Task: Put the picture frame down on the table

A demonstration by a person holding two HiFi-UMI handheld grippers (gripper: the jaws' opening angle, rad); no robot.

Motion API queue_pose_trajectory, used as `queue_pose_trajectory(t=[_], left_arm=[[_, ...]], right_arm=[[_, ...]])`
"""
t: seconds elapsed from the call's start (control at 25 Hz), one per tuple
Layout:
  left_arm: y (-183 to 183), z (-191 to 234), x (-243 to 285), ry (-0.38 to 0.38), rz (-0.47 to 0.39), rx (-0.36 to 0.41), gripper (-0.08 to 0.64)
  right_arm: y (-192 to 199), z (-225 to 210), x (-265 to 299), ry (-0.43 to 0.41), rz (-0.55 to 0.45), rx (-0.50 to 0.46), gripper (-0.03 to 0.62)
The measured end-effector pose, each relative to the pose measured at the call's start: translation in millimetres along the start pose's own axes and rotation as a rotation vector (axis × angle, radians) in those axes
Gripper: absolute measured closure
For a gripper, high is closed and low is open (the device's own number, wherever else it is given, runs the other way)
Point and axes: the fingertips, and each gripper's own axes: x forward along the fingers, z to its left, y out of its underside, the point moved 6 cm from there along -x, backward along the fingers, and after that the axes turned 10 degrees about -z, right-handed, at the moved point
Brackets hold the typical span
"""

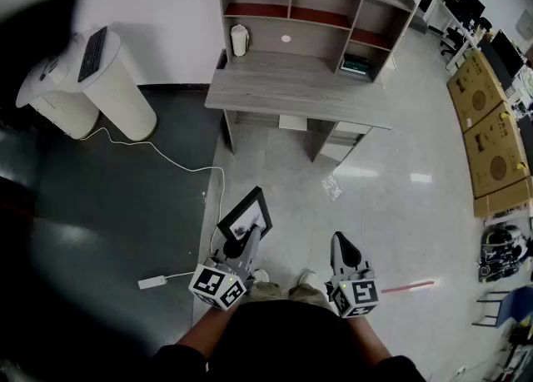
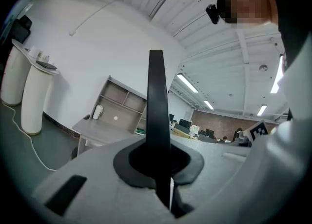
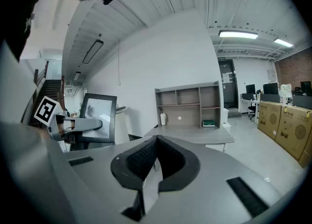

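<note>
A black picture frame (image 1: 246, 215) with a pale picture is held upright above the floor, my left gripper (image 1: 245, 240) shut on its lower edge. In the left gripper view the frame (image 2: 156, 101) shows edge-on as a dark vertical bar between the closed jaws of the left gripper (image 2: 158, 157). My right gripper (image 1: 342, 243) hangs beside it to the right, shut and holding nothing. The right gripper (image 3: 155, 143) view shows the frame (image 3: 99, 116) at the left. The grey table (image 1: 296, 89), with a shelf unit on its back, stands some way ahead across the floor.
On the table stand a white jar (image 1: 240, 39) and a small green stack (image 1: 356, 65). Two white cylindrical units (image 1: 100, 85) stand to the left, with a cable and power strip (image 1: 154, 282) on the dark floor. Cardboard boxes (image 1: 491, 126) line the right wall.
</note>
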Motion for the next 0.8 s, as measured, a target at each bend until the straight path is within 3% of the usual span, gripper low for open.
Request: queue_pose_trajectory(t=[0.24,0.44,0.8], left_arm=[[6,16,-3,0.01,0.008,0.01,0.535],[13,36,11,-0.019,0.033,-0.006,0.535],[15,75,106,-0.071,0.035,0.014,0.534]], right_arm=[[-3,3,3,0.039,-0.025,0.078,0.581],[16,-12,14,0.063,0.047,0.032,0.581],[17,-83,123,0.01,0.011,0.072,0.581]])
